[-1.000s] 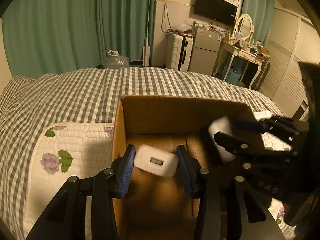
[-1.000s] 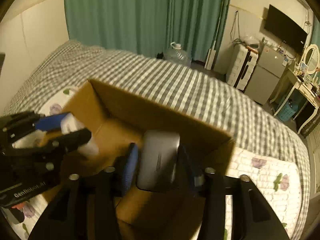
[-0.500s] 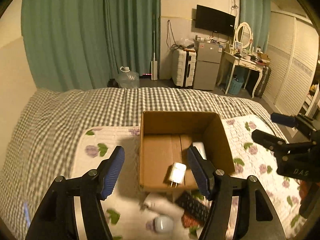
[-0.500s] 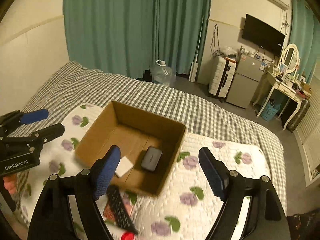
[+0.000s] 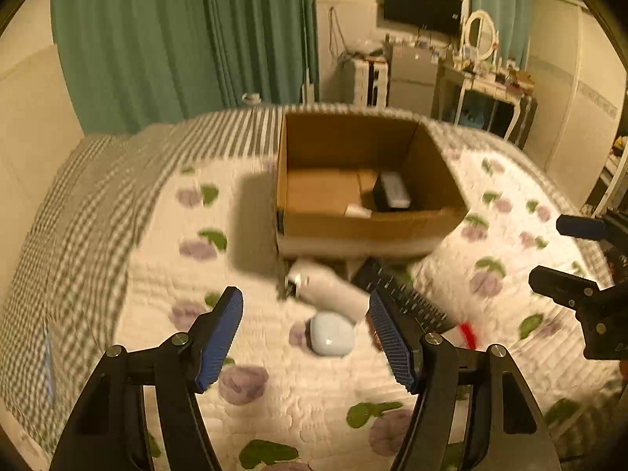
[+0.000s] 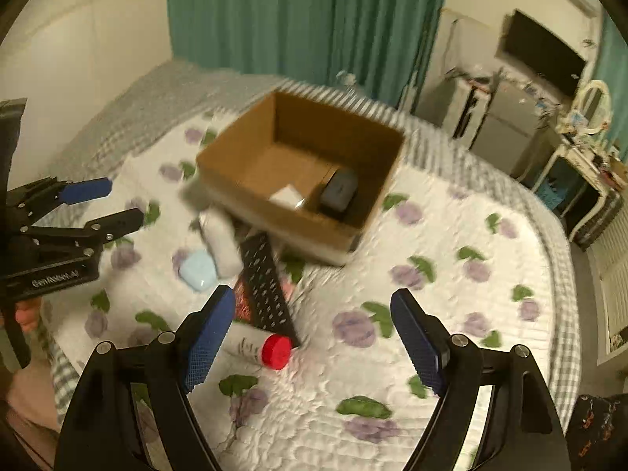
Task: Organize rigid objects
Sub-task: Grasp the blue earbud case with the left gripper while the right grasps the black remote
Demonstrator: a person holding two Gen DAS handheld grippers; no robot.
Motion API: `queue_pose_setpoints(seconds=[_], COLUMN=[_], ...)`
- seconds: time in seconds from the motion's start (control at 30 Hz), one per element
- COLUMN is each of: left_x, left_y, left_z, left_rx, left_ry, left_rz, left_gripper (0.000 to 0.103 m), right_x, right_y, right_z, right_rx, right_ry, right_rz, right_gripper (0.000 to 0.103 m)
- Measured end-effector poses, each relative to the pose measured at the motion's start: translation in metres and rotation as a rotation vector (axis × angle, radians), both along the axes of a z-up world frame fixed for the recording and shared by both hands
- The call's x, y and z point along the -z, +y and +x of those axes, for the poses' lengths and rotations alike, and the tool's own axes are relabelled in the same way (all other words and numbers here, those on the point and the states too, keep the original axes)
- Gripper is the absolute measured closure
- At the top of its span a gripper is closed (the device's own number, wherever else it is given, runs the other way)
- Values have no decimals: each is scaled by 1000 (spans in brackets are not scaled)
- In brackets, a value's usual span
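An open cardboard box (image 5: 431, 157) (image 6: 235, 153) sits on the quilted bed. Inside lie a white charger (image 5: 358, 210) (image 6: 287, 196) and a dark grey case (image 5: 390, 194) (image 6: 340, 192). In front of the box lie a white bottle (image 5: 329, 286) (image 6: 220, 241), a pale blue earbud case (image 5: 331, 333) (image 6: 197, 270), a black remote (image 5: 404, 296) (image 6: 267, 286) and a white tube with a red cap (image 6: 261, 347). My left gripper (image 5: 306, 333) (image 6: 106, 206) is open and empty above the earbud case. My right gripper (image 6: 310, 337) (image 5: 557, 251) is open and empty near the red-capped tube.
The bed has a white floral quilt (image 6: 451, 294) over a grey checked cover (image 5: 98, 196). Green curtains (image 5: 176, 39), a suitcase, a small fridge and a dressing table (image 5: 490, 82) stand beyond the bed. A red-patterned flat item (image 6: 245, 302) lies under the remote.
Both grippers let go of the charger and the grey case inside the box, opened, and pulled back and down toward the items in front of the box.
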State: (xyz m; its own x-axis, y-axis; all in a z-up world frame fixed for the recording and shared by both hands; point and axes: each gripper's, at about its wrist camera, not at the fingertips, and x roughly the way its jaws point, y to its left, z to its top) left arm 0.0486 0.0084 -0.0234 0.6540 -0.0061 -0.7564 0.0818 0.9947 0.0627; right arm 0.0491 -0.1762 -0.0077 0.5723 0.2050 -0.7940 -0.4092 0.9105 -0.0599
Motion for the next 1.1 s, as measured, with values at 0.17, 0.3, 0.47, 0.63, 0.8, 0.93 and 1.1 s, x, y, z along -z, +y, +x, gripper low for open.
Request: queue_pose_setpoints(seconds=[0.17,0.3,0.47,0.63,0.8,0.93,1.1], left_x=[46,83,119,142,133,111,85], left_y=[-6,-14,-25,-31,-27,-16,1], left_z=[10,24,44,48,41,29,24], left_rx=[34,58,89,134,146,81,23], left_ry=[50,111,189,239,223,182,122], left_rz=[58,115,139,156,113,72,33], left_gripper=[33,33,33,36,51,51,51], right_x=[45,78,100,113,119,123,134], right_y=[15,27,33,36,44,53,67], right_z=[23,45,63,78,82,83,84], right_rx=[-32,-56,-66,-64,-81,-98,-146], right_ry=[89,152,196,226,234,243,273], right_rz=[-1,-33,-46,-30,-36,-54,-67], right_gripper=[22,22,22,22,25,35,52])
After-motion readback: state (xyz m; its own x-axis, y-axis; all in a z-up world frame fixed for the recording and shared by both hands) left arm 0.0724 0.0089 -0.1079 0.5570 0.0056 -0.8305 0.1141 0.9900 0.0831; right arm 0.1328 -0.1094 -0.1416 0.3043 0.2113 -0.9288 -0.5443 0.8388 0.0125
